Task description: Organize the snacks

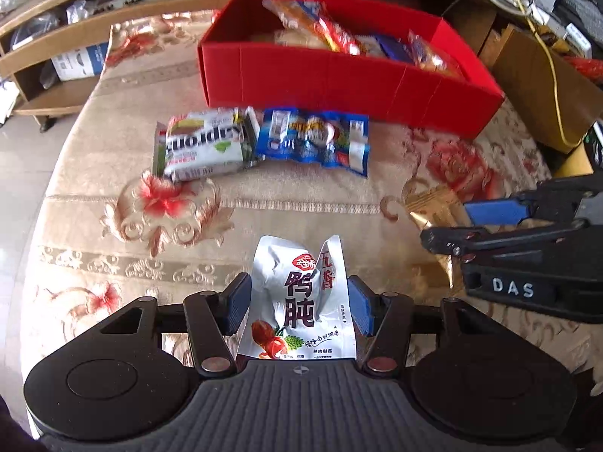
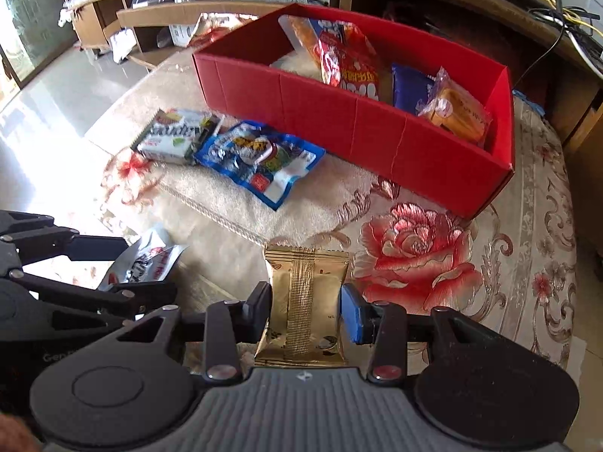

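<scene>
My left gripper (image 1: 299, 290) is shut on a silver pouch (image 1: 301, 301) printed with dark characters; its blue pads press both sides just above the flowered tablecloth (image 1: 282, 203). My right gripper (image 2: 306, 293) is shut on a gold packet (image 2: 307, 301), seam side up. In the left wrist view the right gripper (image 1: 490, 222) comes in from the right with the gold packet (image 1: 433, 207). In the right wrist view the left gripper (image 2: 113, 263) and the silver pouch (image 2: 147, 260) sit at the left. A red box (image 1: 339, 71) (image 2: 339, 120) beyond holds several snacks.
A white-green packet (image 1: 203, 143) (image 2: 173, 135) and a blue packet (image 1: 312, 139) (image 2: 260, 158) lie side by side before the box. Wooden shelves (image 1: 56, 37) stand behind, a cardboard box (image 1: 535, 75) and a yellow cable (image 1: 554, 75) at the right. The table's edge drops to tiled floor (image 2: 56, 94) on the left.
</scene>
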